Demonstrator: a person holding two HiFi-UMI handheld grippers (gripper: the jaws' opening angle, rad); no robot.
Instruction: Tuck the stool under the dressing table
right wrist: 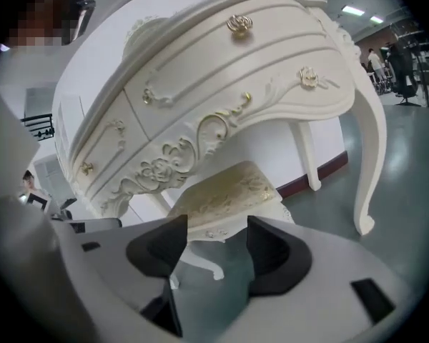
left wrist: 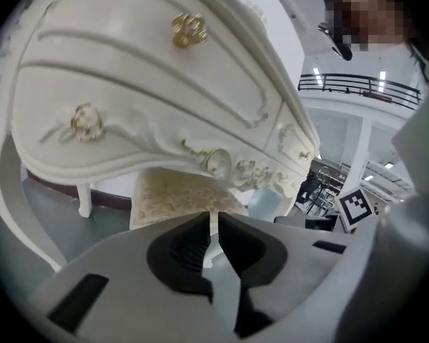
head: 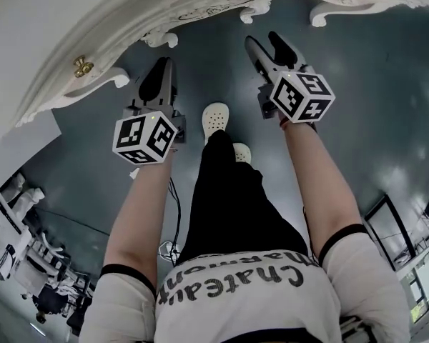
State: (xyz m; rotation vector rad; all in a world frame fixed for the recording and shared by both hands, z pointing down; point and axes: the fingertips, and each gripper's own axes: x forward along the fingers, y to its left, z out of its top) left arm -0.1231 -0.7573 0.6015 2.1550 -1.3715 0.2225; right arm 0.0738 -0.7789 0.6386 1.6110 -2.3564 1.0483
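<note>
Grey-green floor (head: 386, 84) under you, white shoe (head: 214, 118) planted between the 2 grippers.

Left gripper (left wrist: 210, 224), 10 o'clock of the shoe: pads all but pressed together, only a thin slit, nothing in it.
Right gripper (right wrist: 216, 229), 2 o'clock of the shoe: pads spread, nothing gripped. The stool only shows through the gap, well beyond.
Both are clear of the furniture.

Stool (right wrist: 225, 191): cream padded seat at 12 o'clock from both grippers. It sits under the dressing table (right wrist: 222, 84), below the carved apron and between the table legs. Head view shows none of it because the tabletop hides it, which fits it being well in. My read: tuck done or nearly done.

Risks if you push further:
- Seat top looks close under the apron. Any lift while shoving could scrape the gilt carving.
- An off-centre push could swing the stool round, and 1 stool leg could knock a curved table leg.
- A closed left tip is a narrow contact. It could skid off the padded edge into the carving.
- Head view is blind under there, so check alignment in the gripper views.
</note>
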